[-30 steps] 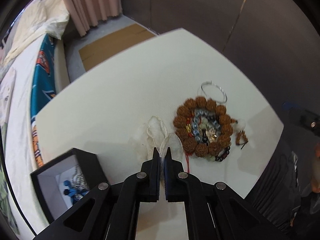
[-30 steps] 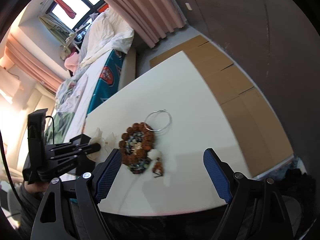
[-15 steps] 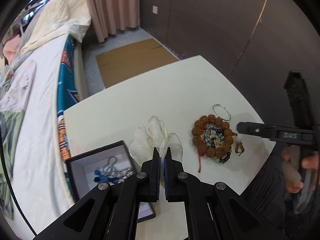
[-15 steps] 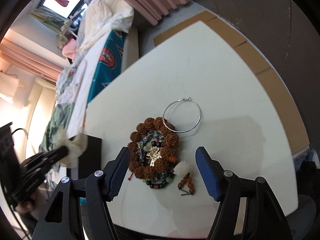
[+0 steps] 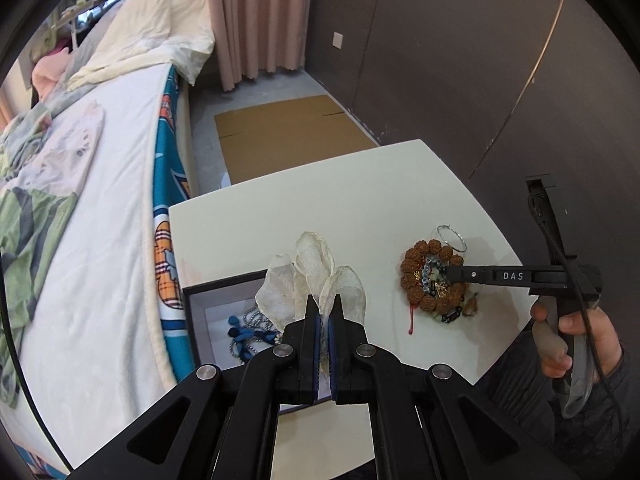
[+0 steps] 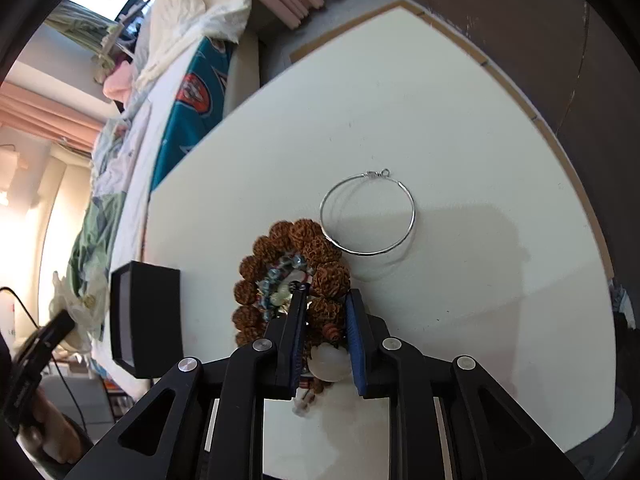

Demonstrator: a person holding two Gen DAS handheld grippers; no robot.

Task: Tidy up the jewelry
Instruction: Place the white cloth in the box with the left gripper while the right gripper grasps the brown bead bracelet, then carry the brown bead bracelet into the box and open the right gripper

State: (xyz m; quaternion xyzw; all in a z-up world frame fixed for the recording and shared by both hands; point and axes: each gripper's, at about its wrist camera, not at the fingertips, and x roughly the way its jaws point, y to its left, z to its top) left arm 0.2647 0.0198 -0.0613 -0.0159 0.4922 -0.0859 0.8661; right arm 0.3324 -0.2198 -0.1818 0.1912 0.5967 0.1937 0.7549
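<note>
My left gripper [image 5: 324,304] is shut on a sheer white organza pouch [image 5: 312,276] and holds it above the open black jewelry box [image 5: 224,320], which holds blue beads and a chain. My right gripper [image 6: 326,296] is down on the heap of jewelry. Its jaws are narrowed around the near side of a bracelet of big brown rough beads [image 6: 294,264] [image 5: 416,280]. Smaller blue and pale beads lie inside the brown ring. A thin silver hoop [image 6: 368,214] lies just beyond the heap, overlapping its far edge.
The white table [image 6: 400,100] carries the jewelry and the black box [image 6: 144,316] at its left edge. A bed [image 5: 100,200] stands close on the left. Cardboard [image 5: 288,128] lies on the floor beyond. Dark walls stand behind and to the right.
My left gripper has lifted the pouch up and back, over the box. My right gripper has come down onto the heap and its jaws have closed in around the brown bracelet.
</note>
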